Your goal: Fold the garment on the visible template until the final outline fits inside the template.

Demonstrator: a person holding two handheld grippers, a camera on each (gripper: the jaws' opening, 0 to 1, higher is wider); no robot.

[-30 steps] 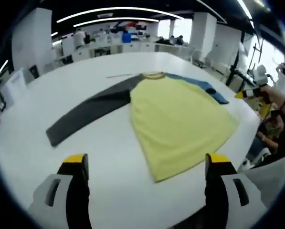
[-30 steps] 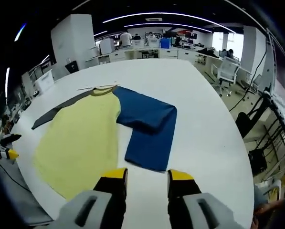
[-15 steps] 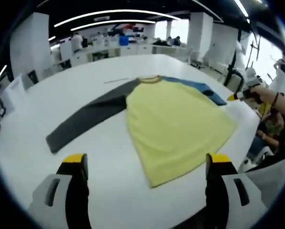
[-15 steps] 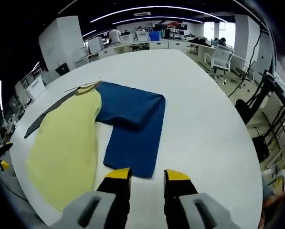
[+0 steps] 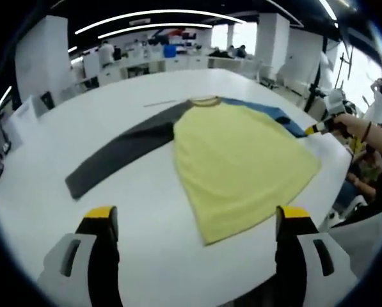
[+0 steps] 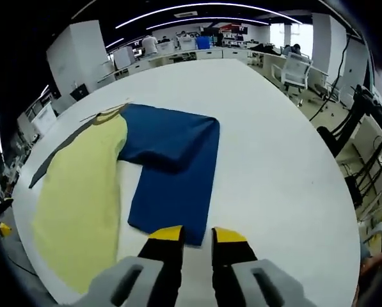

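Note:
A shirt lies flat on the white table (image 5: 139,211), with a yellow body (image 5: 242,160), a long grey sleeve (image 5: 120,150) and a blue sleeve (image 5: 267,115). In the right gripper view the blue sleeve (image 6: 171,173) is folded down beside the yellow body (image 6: 75,185). Its cuff end lies just in front of my right gripper (image 6: 197,235), whose jaws stand open with a narrow gap over bare table. My left gripper (image 5: 194,220) is wide open at the near table edge, short of the shirt's hem. The right gripper (image 5: 315,128) also appears at the blue sleeve, held by a hand.
A thin pale line (image 5: 160,102) lies on the table beside the collar. Bare table (image 6: 280,160) stretches to the right of the blue sleeve. The person's arm (image 5: 376,137) reaches in past the table's edge. Office desks and a chair (image 6: 296,73) stand beyond the far edge.
My right gripper has moved in toward the blue sleeve's cuff end, and its jaws have narrowed. The left gripper view has only shifted slightly; its jaws stay wide apart.

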